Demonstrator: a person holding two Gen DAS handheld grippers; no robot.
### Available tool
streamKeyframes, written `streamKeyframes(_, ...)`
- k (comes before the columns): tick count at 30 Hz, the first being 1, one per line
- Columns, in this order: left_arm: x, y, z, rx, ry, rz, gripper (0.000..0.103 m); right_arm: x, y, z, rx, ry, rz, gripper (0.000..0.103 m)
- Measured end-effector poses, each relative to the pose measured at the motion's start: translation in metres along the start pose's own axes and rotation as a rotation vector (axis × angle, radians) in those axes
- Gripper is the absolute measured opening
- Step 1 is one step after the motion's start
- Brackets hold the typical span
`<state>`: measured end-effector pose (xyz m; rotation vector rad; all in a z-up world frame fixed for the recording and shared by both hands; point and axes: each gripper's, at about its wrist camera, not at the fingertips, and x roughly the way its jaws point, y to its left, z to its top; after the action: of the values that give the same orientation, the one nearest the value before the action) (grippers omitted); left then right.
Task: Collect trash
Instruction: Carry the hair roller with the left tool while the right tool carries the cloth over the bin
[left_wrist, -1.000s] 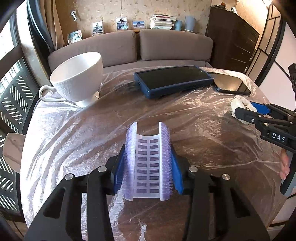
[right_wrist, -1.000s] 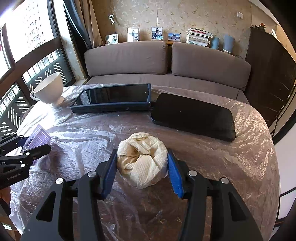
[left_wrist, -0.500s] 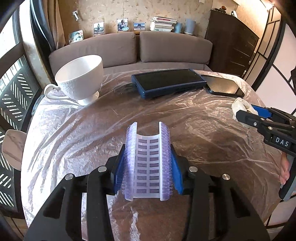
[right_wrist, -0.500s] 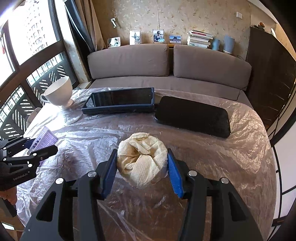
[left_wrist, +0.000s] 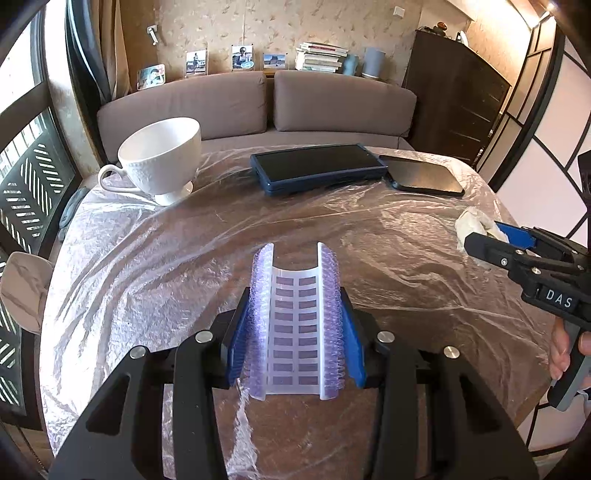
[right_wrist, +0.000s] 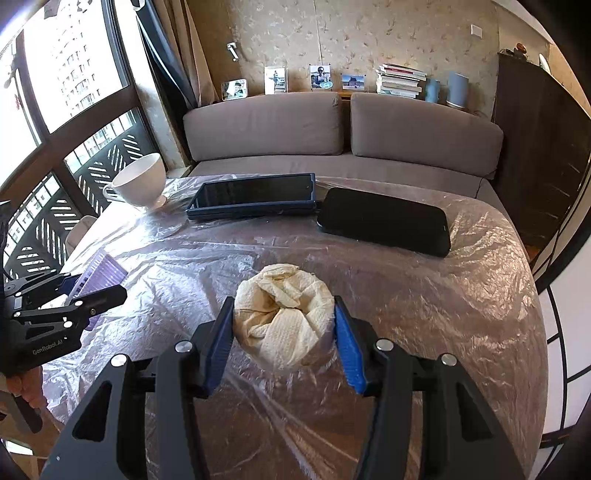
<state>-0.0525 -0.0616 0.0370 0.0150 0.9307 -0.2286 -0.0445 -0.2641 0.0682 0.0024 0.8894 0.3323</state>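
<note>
the left gripper (left_wrist: 295, 325) is clamped on the purple blister strip (left_wrist: 295, 321); the right gripper (right_wrist: 284, 325) pinches the crumpled tissue (right_wrist: 284, 314); both have risen off the plastic-covered bench (left_wrist: 155, 266) over the last second, so the trash looks collected, awaiting a bin.

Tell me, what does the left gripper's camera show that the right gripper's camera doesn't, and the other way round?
Only the left view shows, close up, the left gripper clamped on a purple-and-white plastic piece. Only the right view shows, close up, the right gripper squeezing a crumpled paper wad, and the window with buildings outside. Both show the plastic-covered table, white cup, blue-cased tablet, black device and sofa, and each glimpses the other gripper at its edge.
</note>
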Motion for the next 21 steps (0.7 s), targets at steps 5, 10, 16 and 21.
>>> streamKeyframes(5,-0.009,-0.007,-0.003,0.013,-0.013,-0.007,0.045,-0.012,0.002,-0.007,0.003,-0.001,0.01,0.05)
streamKeyframes(10,-0.019,-0.012,-0.008,0.024,-0.021,-0.017,0.045,-0.025,0.005,-0.014,0.0,-0.006,0.023,0.05)
streamKeyframes(16,-0.03,-0.02,-0.015,0.045,-0.029,-0.03,0.045,-0.041,0.009,-0.024,0.002,-0.007,0.048,0.05)
streamKeyframes(21,-0.039,-0.029,-0.024,0.067,-0.03,-0.045,0.045,-0.056,0.012,-0.033,0.001,-0.007,0.062,0.05)
